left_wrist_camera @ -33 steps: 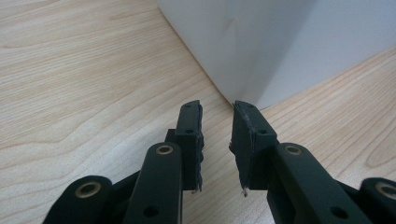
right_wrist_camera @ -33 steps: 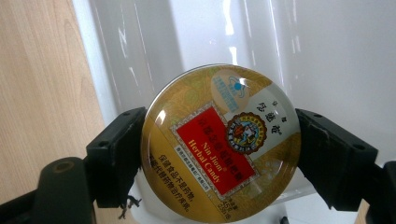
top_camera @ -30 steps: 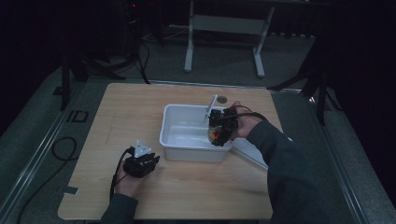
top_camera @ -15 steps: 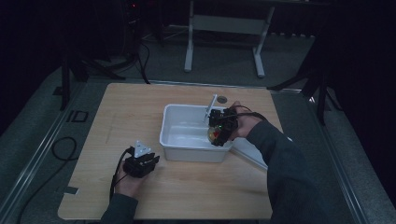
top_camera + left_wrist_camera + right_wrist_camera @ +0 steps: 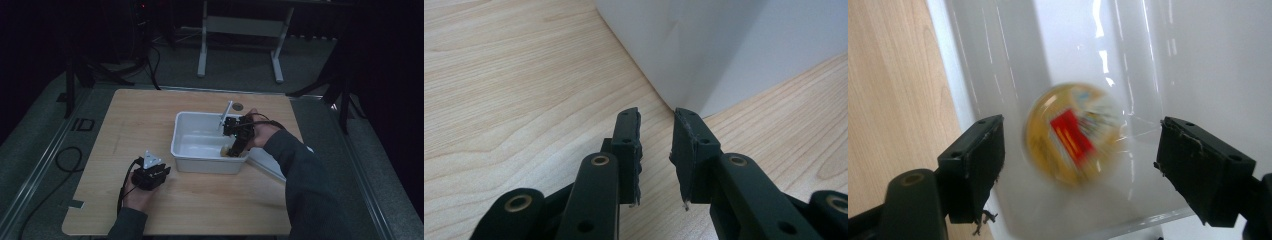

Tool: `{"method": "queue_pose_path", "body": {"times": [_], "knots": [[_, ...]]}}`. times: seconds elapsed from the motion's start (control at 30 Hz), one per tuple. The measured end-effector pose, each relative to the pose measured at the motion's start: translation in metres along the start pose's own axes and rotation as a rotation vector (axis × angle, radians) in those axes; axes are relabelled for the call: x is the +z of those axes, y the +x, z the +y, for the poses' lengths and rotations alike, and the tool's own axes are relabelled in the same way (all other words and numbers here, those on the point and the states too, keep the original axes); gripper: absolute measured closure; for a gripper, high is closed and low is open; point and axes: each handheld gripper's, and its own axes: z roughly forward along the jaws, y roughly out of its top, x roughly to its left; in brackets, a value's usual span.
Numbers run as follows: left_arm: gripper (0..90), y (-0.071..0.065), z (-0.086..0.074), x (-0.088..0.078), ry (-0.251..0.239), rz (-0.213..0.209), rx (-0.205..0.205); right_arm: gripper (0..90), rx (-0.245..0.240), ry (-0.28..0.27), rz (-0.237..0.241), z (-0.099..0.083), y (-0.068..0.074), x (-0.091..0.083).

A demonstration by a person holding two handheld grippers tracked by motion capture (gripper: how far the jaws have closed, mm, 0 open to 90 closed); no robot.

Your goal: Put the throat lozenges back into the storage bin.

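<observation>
My right tool (image 5: 1080,165) now has its jaws spread wide, and the round yellow item (image 5: 1074,134) with the red label sits blurred between them, touching neither, inside the white tub (image 5: 200,159). A second ago, in the high view, the same tool hung over the near right corner of the tub with something orange-red at its tip; now a small pale-yellow shape (image 5: 226,149) lies low in that corner under the right tool (image 5: 235,148). I judge that I have just let the item go and it is dropping or rolling on the tub floor, so the placing step looks done and the right hand can withdraw. My left tool (image 5: 150,174) has not shifted: it rests on the worktop (image 5: 150,115) just beside the tub's near left corner, jaws slightly apart around nothing.
</observation>
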Motion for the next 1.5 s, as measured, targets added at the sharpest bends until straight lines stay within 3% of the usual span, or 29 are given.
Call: {"method": "queue_pose_path", "body": {"times": [0.43, 0.83, 1.2, 1.5], "knots": [[72.8, 0.000, 0.000, 0.000, 0.000, 0.000, -0.001, 23.0, 0.006, -0.023, -0.008, -0.005, -0.002, -0.009], [72.5, -0.001, 0.000, 0.001, 0.004, 0.001, 0.001, 31.8, 0.017, -0.063, -0.064, -0.014, 0.001, -0.023], [71.7, 0.000, 0.000, 0.002, 0.005, -0.001, -0.001, 35.1, 0.045, -0.075, -0.088, -0.033, -0.002, -0.035], [71.7, 0.000, 0.000, 0.001, 0.003, 0.003, -0.001, 35.0, 0.074, -0.070, -0.098, -0.047, -0.004, -0.035]]}}
